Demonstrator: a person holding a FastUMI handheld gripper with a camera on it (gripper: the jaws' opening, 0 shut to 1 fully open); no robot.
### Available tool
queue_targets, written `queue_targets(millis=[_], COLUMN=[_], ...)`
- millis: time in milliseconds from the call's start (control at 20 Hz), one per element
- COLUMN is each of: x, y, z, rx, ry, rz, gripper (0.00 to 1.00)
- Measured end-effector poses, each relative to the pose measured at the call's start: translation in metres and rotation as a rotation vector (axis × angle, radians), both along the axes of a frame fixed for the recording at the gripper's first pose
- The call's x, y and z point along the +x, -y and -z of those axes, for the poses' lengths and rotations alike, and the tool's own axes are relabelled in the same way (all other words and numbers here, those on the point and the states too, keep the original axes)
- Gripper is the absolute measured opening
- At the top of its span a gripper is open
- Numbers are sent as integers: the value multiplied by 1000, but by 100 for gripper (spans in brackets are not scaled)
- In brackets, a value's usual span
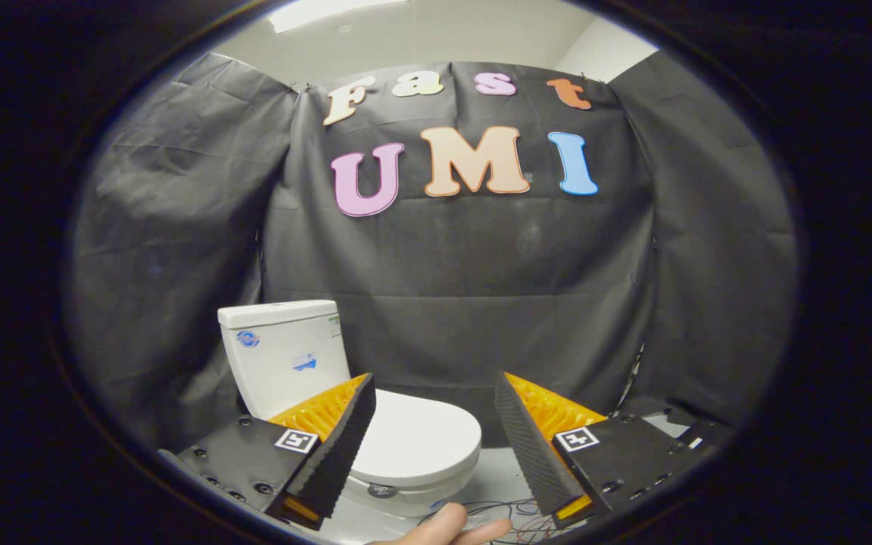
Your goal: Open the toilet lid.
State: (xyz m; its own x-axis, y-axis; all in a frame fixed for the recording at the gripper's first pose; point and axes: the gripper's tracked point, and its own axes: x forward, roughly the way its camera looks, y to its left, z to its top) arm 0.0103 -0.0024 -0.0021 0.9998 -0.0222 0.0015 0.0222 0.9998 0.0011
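Observation:
A white toilet stands ahead and to the left, its tank [284, 356] against the black cloth wall. The toilet lid [417, 439] lies flat and closed over the bowl, with a small round dark mark on the bowl's front rim. My gripper [434, 412] is open and wide, held some way back from the toilet. The left finger [337, 446] overlaps the lid's left side in the view, and the right finger [527, 446] stands to the right of the bowl. Nothing is between the fingers.
Black cloth hangs behind and to both sides of the toilet. A person's hand [447, 530] shows just below the fingers. Thin loose wires [504, 511] lie on the pale floor in front of the bowl.

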Motion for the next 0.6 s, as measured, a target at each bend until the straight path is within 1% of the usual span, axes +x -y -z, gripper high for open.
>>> queue_targets(millis=[100, 200, 250, 350, 450, 600], x=[16, 33, 38, 54, 59, 64], y=[1, -7, -11, -15, -16, -15], z=[-12, -16, -10, 21, 47, 62], rx=[4, 26, 49, 81, 77, 100], ry=[56, 90, 90, 31, -28, -34], rz=[7, -18, -31, -34, -25, 8], gripper=[98, 97, 97, 97, 97, 97])
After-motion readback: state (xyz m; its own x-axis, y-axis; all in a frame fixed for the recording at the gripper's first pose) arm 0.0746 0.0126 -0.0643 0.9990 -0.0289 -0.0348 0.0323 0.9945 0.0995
